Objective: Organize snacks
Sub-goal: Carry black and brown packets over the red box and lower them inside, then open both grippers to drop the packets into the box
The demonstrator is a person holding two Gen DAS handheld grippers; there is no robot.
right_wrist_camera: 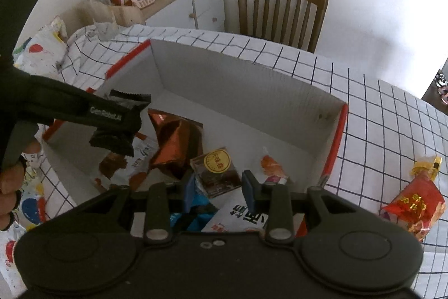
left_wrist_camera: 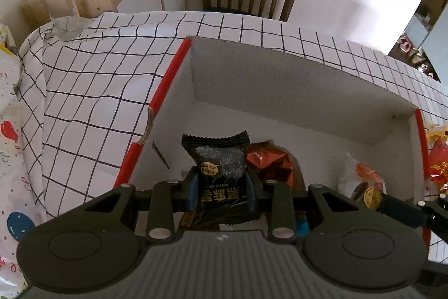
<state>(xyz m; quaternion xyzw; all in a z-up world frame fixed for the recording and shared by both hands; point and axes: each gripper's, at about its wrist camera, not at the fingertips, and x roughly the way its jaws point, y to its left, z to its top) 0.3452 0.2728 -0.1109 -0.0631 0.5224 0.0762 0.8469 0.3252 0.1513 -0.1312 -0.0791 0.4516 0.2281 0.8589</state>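
Observation:
My left gripper is shut on a black snack packet with gold lettering, held upright over the left part of a white cardboard box with red rims. In the right wrist view the same left gripper and black packet hang over the box's left side. My right gripper is shut on a brown packet with a round gold sticker, low over the box. A copper-red foil packet and an orange-and-white packet lie inside.
A red and gold packet lies on the checked tablecloth right of the box. A wooden chair stands beyond the table. A sideboard holds jars and a pink timer. A person's hand grips the left tool.

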